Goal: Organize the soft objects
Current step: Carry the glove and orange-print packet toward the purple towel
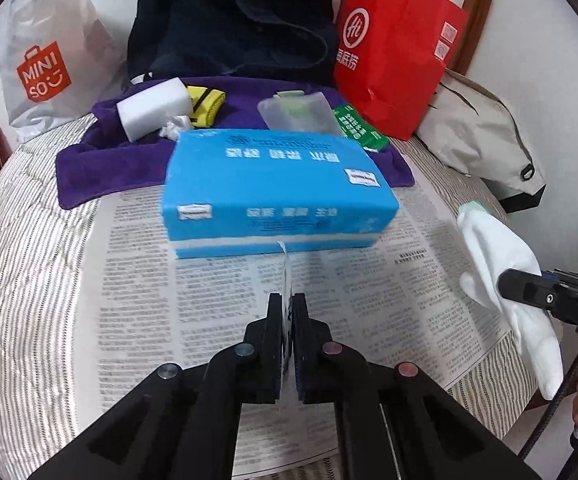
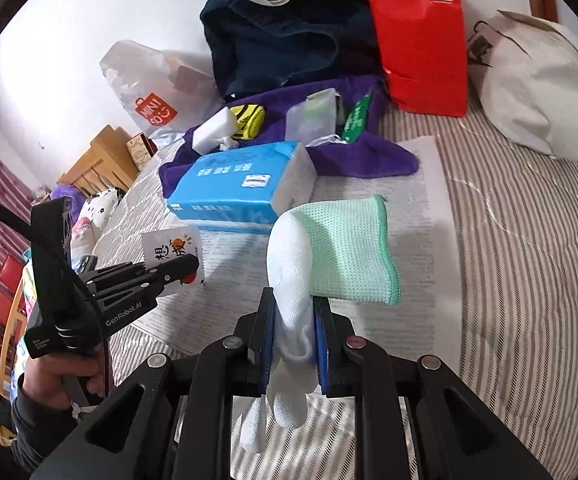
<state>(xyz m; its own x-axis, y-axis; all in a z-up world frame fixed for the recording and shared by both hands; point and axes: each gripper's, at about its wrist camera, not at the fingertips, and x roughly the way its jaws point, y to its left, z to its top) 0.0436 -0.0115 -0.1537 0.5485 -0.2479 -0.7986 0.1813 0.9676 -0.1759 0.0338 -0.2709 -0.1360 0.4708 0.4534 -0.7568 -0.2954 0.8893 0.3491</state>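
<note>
Most of the sorting looks to be ahead: the soft things sit in a loose heap at the far side of the bed [image 1: 29, 216], where a white sponge [image 1: 153, 108], a yellow roll [image 1: 207, 106] and a clear pouch [image 1: 295, 114] lie on a purple towel [image 1: 101, 168], with the blue tissue pack [image 1: 273, 196] resting on the newspaper [image 1: 217, 280] just in front of it. Nothing I can see has been lined up or stacked, so I would call the job barely begun, with two items in hand above the paper. The left gripper [image 1: 287, 308] has its jaws pressed together on a thin white card or packet [image 2: 171, 246]; it shows edge-on from the left wrist, and from the other side I can only make out an orange print, so what it is I cannot say for sure. The right gripper [image 2: 293, 320] has its jaws nearly shut, pinching the white sock [image 2: 289, 264], whose mint-green cuff [image 2: 349, 248] stands up beyond the jaws while the toe hangs down behind them. Bags stand along the wall behind, a red one [image 1: 393, 56] among them.
</note>
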